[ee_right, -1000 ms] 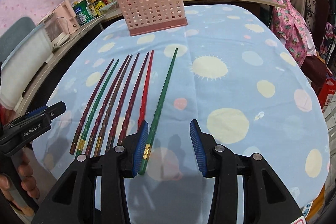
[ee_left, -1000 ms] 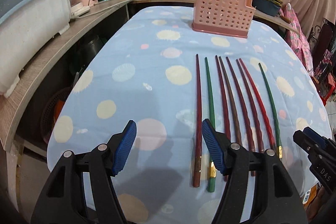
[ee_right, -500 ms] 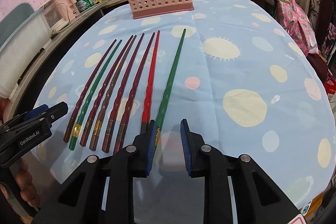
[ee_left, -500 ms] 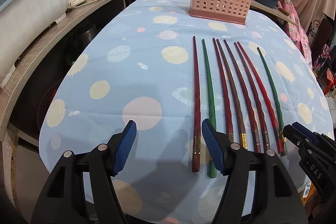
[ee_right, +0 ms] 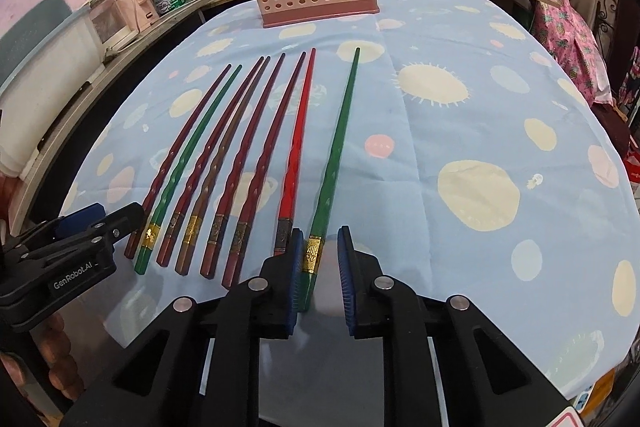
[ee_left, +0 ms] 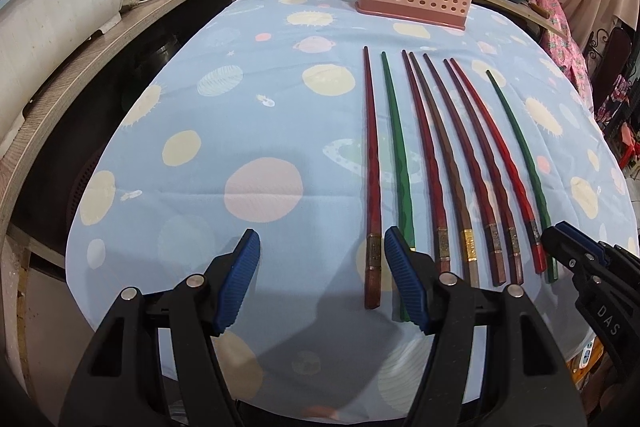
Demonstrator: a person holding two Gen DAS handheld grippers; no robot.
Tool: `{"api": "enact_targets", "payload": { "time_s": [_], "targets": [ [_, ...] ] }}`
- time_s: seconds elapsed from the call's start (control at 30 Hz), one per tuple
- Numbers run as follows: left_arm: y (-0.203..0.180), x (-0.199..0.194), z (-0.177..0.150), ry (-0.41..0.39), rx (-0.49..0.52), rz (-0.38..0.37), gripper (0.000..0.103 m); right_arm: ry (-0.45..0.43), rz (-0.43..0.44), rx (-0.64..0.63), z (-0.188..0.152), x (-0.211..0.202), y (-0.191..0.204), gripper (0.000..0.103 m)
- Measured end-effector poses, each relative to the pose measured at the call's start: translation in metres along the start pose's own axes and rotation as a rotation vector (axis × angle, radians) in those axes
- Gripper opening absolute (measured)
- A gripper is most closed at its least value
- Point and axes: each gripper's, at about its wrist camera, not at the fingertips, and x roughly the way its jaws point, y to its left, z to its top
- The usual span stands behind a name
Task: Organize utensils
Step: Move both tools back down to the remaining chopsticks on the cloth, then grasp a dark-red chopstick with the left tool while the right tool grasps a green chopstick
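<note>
Reading "GenRobot.AI": left gripper (ee_right: 100, 223) label

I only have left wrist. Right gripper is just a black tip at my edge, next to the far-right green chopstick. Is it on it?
Observer: Right wrist view shows the right gripper straddling that green chopstick at its gold band. The jaws have just been closing.
Operator: Clamped?
Observer: Not yet. There is a visible gap between the stick and the right-hand pad. The other pad is at or very near it.
Operator: The other green one's thick end is hidden on my side. Anything there?
Observer: The second green chopstick carries a gold band of its own near that end, and it lies flat in the row.
</note>
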Motion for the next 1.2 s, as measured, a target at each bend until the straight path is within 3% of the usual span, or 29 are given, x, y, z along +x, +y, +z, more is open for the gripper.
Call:
{"api": "enact_targets", "payload": {
  "time_s": [0.63,0.83,1.1,1.2],
  "targets": [
    [-0.002,0.001,-0.008,-0.003,0.033,0.016,0.059,0.005,0.006,0.011,-0.012,-0.007,-0.01,0.007],
    [-0.005,-0.003,-0.011,-0.002,0.049,-0.009,0.043,0.006,0.008,0.013,-0.013,-0.008,-0.011,0.007],
    [-0.006,-0.007,-0.012,0.018,0.045,-0.063,0.011,0.008,0.009,0.018,-0.017,-0.011,-0.015,0.007],
    [-0.004,-0.008,-0.011,0.034,0.026,-0.095,0.008,0.009,0.009,0.029,-0.02,-0.014,-0.018,0.007]
  ]
}}
